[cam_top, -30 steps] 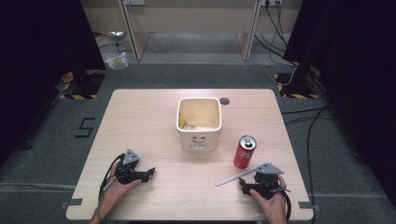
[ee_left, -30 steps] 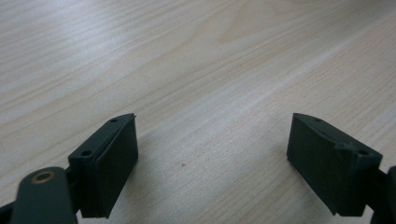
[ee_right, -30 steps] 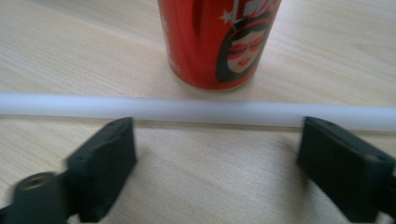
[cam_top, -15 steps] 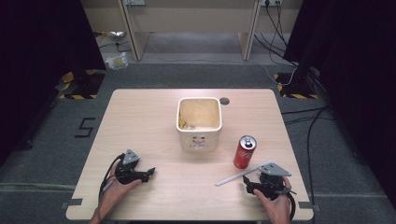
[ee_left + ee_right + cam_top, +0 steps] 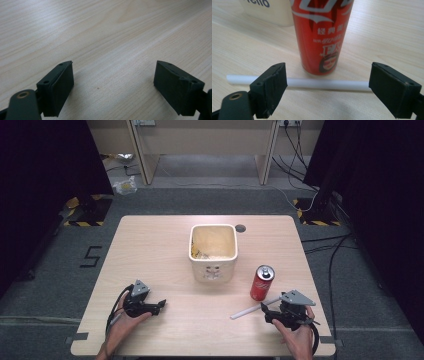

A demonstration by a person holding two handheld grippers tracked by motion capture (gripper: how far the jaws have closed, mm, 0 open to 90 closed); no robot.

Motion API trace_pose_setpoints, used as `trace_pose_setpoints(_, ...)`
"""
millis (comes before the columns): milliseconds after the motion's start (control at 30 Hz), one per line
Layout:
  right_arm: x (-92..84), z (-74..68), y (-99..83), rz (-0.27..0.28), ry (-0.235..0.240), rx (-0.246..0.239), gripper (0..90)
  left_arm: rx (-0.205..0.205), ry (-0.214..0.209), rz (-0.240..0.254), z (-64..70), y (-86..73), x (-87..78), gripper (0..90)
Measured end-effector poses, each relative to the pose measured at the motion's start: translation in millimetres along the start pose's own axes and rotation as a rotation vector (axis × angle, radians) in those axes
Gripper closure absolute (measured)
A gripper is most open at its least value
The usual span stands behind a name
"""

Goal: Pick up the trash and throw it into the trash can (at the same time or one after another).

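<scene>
A red soda can (image 5: 262, 282) (image 5: 322, 35) stands upright on the wooden table (image 5: 165, 245), right of a cream square bin (image 5: 213, 251). A white straw (image 5: 252, 308) (image 5: 319, 84) lies flat in front of the can. My right gripper (image 5: 266, 312) (image 5: 327, 90) rests low on the table just right of the straw, open, its jaws spread either side of the straw and can without touching them. My left gripper (image 5: 159, 306) (image 5: 113, 87) sits at the table's front left, open over bare wood, nothing between its jaws.
A dark round hole (image 5: 240, 228) marks the table behind the bin. The bin holds some pale scraps at its bottom. Cables (image 5: 325, 250) run over the grey floor at the right, and dark curtains flank both sides.
My right gripper has shifted slightly to the right and toward the front edge. The left gripper, can, straw and bin have stayed put.
</scene>
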State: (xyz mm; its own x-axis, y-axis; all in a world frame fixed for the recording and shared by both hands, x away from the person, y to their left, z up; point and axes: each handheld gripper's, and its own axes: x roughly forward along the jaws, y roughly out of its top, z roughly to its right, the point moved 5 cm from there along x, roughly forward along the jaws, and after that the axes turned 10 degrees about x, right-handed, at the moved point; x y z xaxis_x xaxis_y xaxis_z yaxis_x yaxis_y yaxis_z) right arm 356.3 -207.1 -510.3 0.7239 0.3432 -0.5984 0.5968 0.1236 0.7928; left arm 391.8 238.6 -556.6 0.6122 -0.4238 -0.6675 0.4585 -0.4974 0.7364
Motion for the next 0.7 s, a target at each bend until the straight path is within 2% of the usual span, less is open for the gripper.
trace_pose_setpoints(333,7.0,-7.5,13.7,0.015,0.011,-0.036,15.1,-0.002,0.001,0.001,0.0,0.1,0.1,15.4)
trace_pose_setpoints(700,22.2,-9.5,25.8,0.029,0.019,-0.025,15.7,-0.001,0.0,0.001,0.0,0.0,0.0,15.4)
